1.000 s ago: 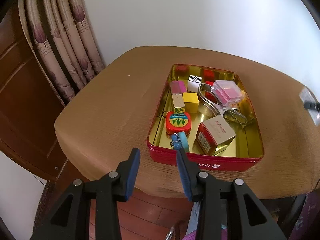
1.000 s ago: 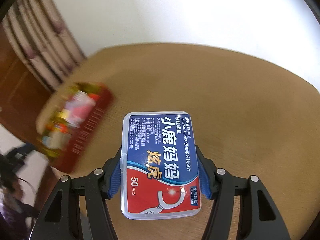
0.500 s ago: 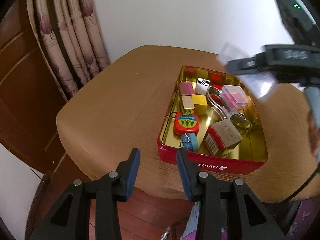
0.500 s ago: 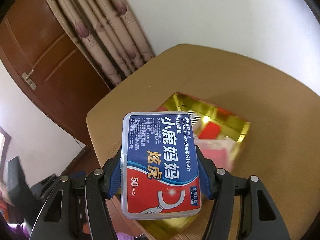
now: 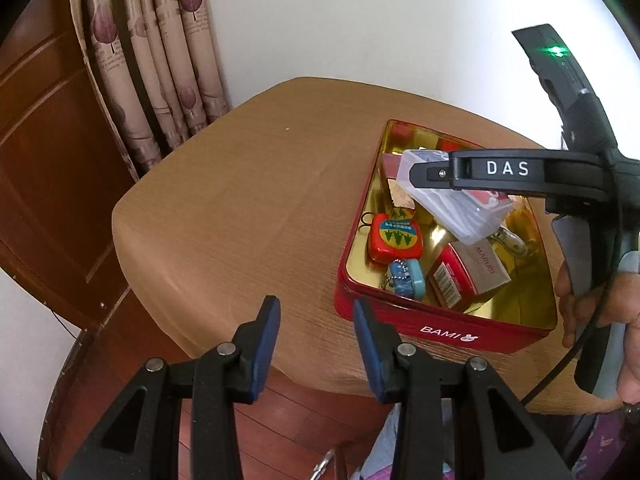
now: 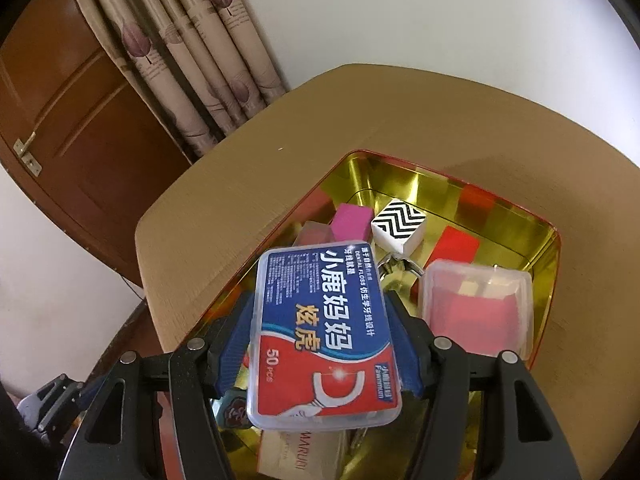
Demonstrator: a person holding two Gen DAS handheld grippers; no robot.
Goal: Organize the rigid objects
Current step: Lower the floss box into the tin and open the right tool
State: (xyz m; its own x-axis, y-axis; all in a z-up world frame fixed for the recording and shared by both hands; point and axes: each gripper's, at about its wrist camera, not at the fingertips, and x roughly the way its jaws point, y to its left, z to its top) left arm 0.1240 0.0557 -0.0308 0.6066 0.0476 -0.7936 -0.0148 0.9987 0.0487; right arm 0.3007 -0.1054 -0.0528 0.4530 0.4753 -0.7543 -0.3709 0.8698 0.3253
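The right tool (image 6: 324, 344) is clenched on a floss box (image 6: 322, 340), its blue pads pressing the box's two long sides. In the left wrist view the right tool (image 5: 430, 174) reaches in from the right and holds the floss box (image 5: 452, 208) tilted above the middle of the tin (image 5: 440, 330). The left tool (image 5: 316, 320) is released and grips nothing; its fingers stand apart at the near edge of the table (image 5: 240, 208), just left of the tin's near left corner.

The table carries a tan cover. A curtain (image 5: 160, 60) hangs behind its far left corner, beside a brown door (image 6: 72, 92).

The tin is red outside, gold inside, and marked "BAMI" on its near wall. It sits on the right part of the table.

Contents of the tin, largest first:
- A clear case (image 6: 478, 308) with red contents lies right of the floss box in the right wrist view.
- A carton (image 5: 472, 276) marked "MARUBI" lies tilted near the front wall.
- A red tape measure (image 5: 394, 238) lies by the left wall.
- A zigzag cube (image 6: 398, 226) sits toward the far end, touching a pink cube (image 6: 352, 222) on its left.
- A red block (image 6: 454, 246) lies right of the zigzag cube.
- A teal keychain (image 5: 406, 284) lies in front of the tape measure.
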